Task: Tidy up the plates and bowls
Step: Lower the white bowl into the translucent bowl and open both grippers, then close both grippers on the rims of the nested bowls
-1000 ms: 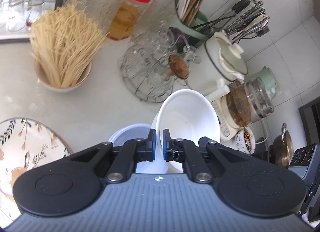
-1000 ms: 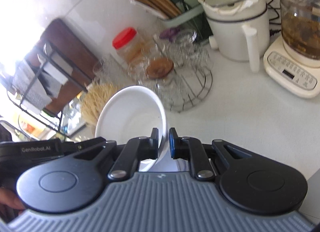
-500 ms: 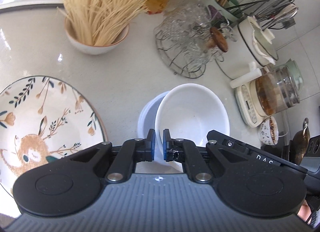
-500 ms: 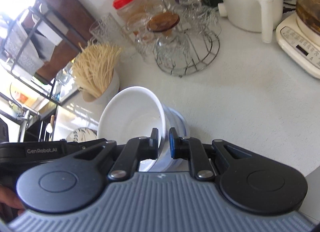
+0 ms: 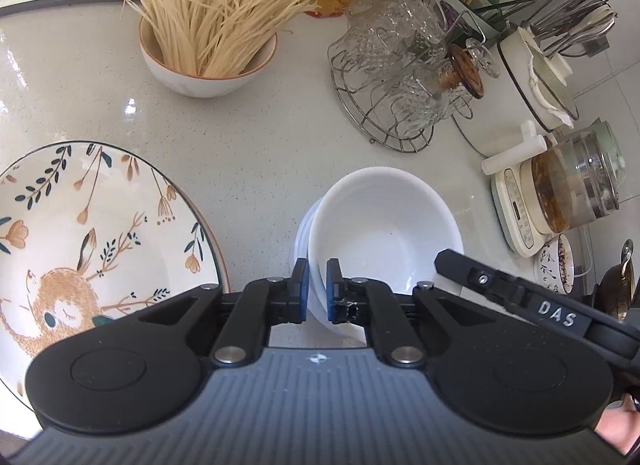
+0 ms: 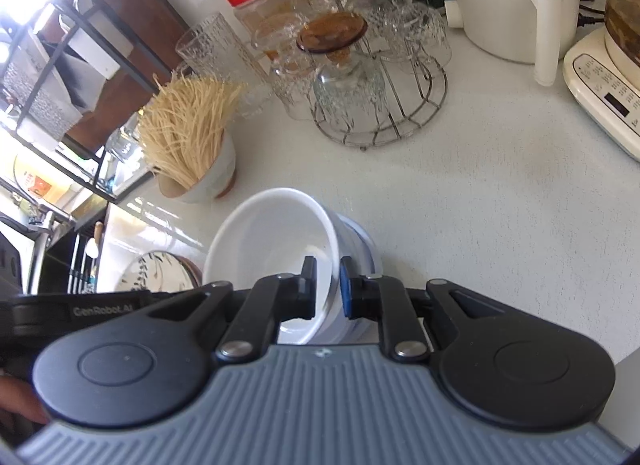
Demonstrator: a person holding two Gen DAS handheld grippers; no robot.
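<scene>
White bowl (image 5: 384, 233) tilted on a stack of white bowls (image 6: 356, 265) mid-table, your left gripper (image 5: 317, 289) jaws clamped on its near rim, your right gripper (image 6: 327, 288) jaws pinching the opposite rim, floral plate (image 5: 80, 241) at the table's left edge.

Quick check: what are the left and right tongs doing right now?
Left tongs: shut on the white bowl's rim.
Right tongs: shut on the opposite rim of the same bowl, which sits in the bowl stack.
</scene>
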